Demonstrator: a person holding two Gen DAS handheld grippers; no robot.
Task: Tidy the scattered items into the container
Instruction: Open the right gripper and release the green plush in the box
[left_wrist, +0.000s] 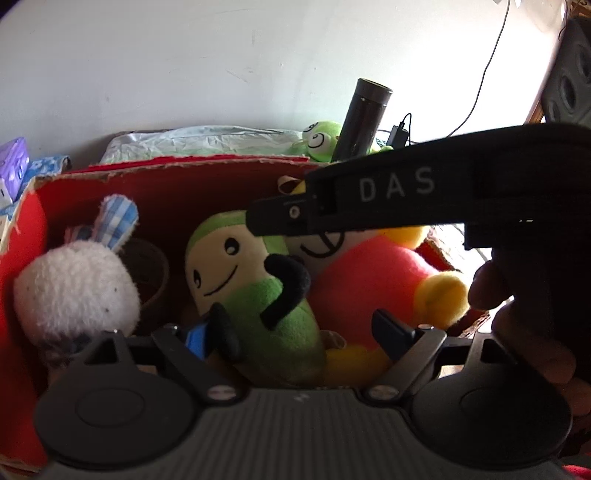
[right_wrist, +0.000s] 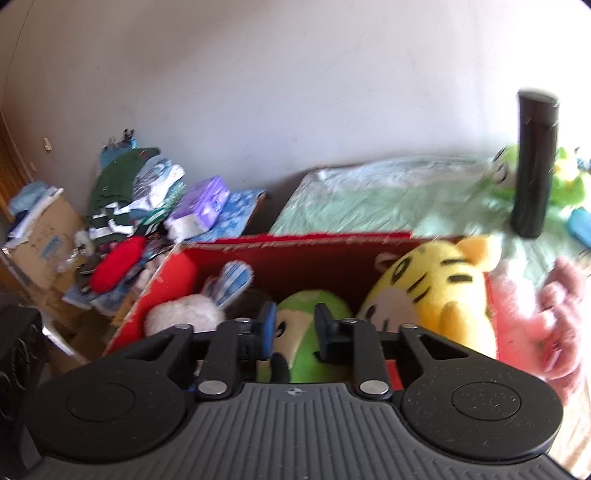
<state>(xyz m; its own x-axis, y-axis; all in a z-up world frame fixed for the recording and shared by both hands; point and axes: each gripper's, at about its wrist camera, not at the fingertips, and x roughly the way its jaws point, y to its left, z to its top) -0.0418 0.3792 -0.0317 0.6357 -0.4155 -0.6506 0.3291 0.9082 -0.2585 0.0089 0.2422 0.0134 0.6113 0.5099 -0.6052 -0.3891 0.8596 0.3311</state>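
Left hand-held gripper (left_wrist: 295, 332) spread wide over green plush (left_wrist: 266, 295); right hand-held gripper (right_wrist: 294, 328) narrowed, grasp unclear, blurred.

Daylight flooded in from the right, blowing out the wall (left_wrist: 517, 74) there. The box (left_wrist: 166, 199) interior lay shadowed. The right wrist view was motion-blurred; fisheye edges curved and darkened.

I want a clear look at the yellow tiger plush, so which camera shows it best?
The right wrist view: the tiger plush's striped face is unobstructed there. In the left wrist view the other claw hides its face, leaving only its red body visible.
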